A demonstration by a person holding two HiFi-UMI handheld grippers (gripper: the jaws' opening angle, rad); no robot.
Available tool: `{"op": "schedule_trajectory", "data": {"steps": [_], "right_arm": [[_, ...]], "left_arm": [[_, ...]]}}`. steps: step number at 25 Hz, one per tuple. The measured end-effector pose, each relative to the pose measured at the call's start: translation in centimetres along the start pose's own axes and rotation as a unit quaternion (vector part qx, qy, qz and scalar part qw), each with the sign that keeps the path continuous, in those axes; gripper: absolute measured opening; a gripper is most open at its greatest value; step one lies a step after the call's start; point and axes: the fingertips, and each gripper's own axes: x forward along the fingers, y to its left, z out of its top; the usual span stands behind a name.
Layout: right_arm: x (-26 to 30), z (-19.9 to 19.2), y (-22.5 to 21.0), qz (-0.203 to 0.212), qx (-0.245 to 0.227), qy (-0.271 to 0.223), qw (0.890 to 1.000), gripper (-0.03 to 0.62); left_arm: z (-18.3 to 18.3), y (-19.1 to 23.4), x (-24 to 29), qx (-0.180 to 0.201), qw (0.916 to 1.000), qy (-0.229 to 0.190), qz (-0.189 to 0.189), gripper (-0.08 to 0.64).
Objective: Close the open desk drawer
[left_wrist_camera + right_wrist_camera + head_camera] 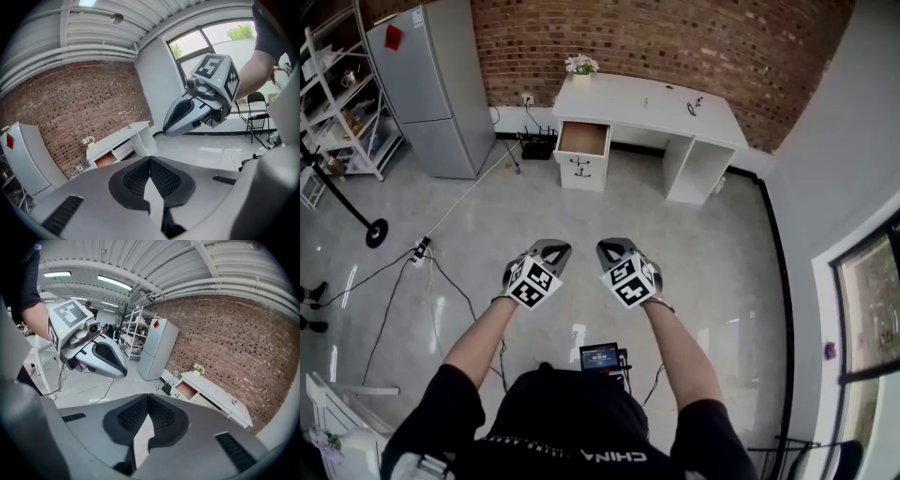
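We stand well back from the white bench, which sits against the brick wall at the far side of the room, and we hold both tools out in front of us over the pale floor. The drawer is the top one on the bench's left side. It stands pulled out, its brown wooden inside open to view, above a closed white front with a dark handle. The left gripper and the right gripper hang side by side, near each other but not touching, both pointing towards the bench and well apart from it. In the left gripper view the fingers are pressed together with nothing between them, their black mesh pads meeting along one line. In the right gripper view that gripper's pads meet in the same way and likewise hold nothing. A small pot of pale flowers stands on the bench's back left corner, just behind the open drawer. A small dark thing lies towards the right end of the top, too small for us to tell what it is. A grey refrigerator stands left of the bench, with a white shelf rack beyond it at the left edge, and cables trail across the floor.
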Motion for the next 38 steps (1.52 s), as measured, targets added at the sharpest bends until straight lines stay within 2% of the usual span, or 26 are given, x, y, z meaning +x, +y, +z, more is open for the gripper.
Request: {"op": "schedule_trajectory", "data": {"steps": [6,11,15,18,38], "right_arm": [[0.2,0.3,0.2,0.001,0.007,-0.007,1.000,0.015],[-0.3,0.0,0.3,0.002,0.011,-0.010,1.000,0.015],[-0.5,-0.1,0.4,0.005,0.015,-0.013,1.000,0.015],[-0.7,-0.3,0.9,0.007,0.016,-0.011,1.000,0.015],[-1.0,-1.3,0.4,0.017,0.021,-0.012,1.000,0.015]], "left_arm": [[-0.5,-0.2,0.0,0.005,1.0000,0.001,-0.003,0.012],[-0.6,-0.5,-0.2,-0.009,0.9999,0.000,-0.007,0.012],[-0.2,-0.9,-0.3,0.004,0.9999,-0.002,-0.015,0.012],[-0.1,-1.5,-0.6,-0.007,0.9995,-0.015,-0.026,0.012],[-0.4,-2.3,0.4,-0.011,0.9996,-0.001,-0.024,0.012]]}}
